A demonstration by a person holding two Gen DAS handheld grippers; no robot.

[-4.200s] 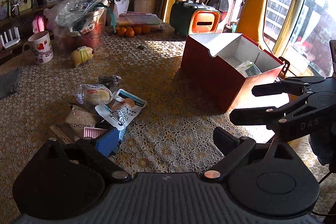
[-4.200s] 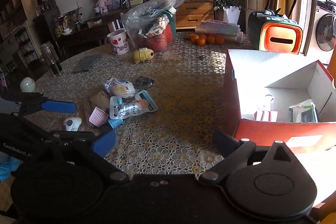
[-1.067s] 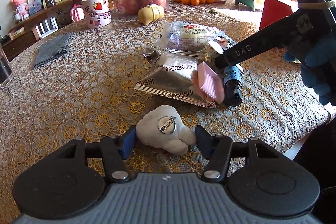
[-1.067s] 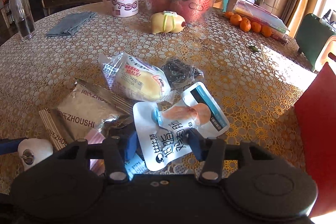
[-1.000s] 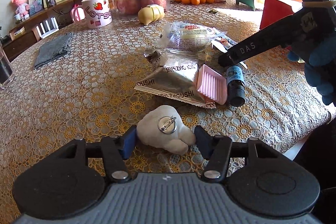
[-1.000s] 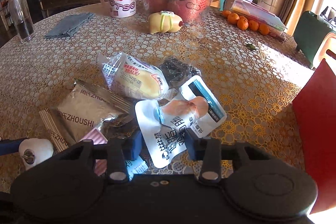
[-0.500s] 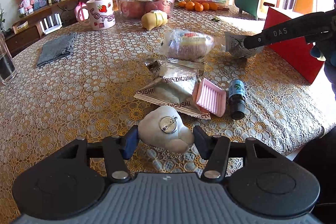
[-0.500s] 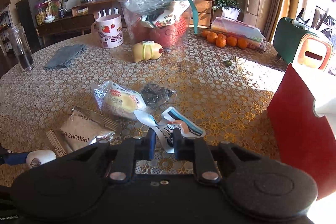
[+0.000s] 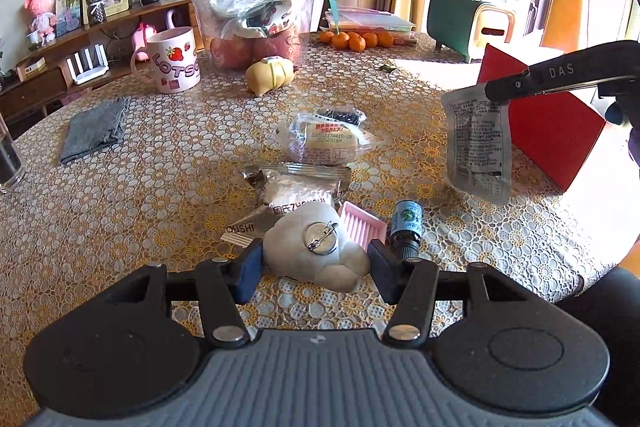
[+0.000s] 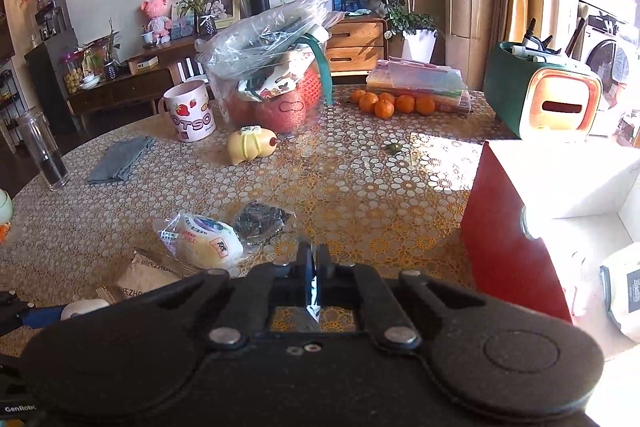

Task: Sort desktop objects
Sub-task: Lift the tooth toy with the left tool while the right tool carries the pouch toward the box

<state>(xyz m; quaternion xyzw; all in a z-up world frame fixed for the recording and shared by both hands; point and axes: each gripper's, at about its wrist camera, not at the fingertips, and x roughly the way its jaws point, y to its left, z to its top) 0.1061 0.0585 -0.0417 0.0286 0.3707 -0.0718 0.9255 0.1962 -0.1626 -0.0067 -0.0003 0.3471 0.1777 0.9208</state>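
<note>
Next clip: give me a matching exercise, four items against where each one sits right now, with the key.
Items
1. white plush brooch
2. flat printed pouch
3. pink ribbed dish
4. strawberry mug

Places
A. standing near the bagged fruit tub
B. hanging from the shut right gripper, clear of the table
C. between the left gripper's pads
D. lying beside the small dark bottle

Pairs: 1-C, 2-B, 3-D, 4-A
</note>
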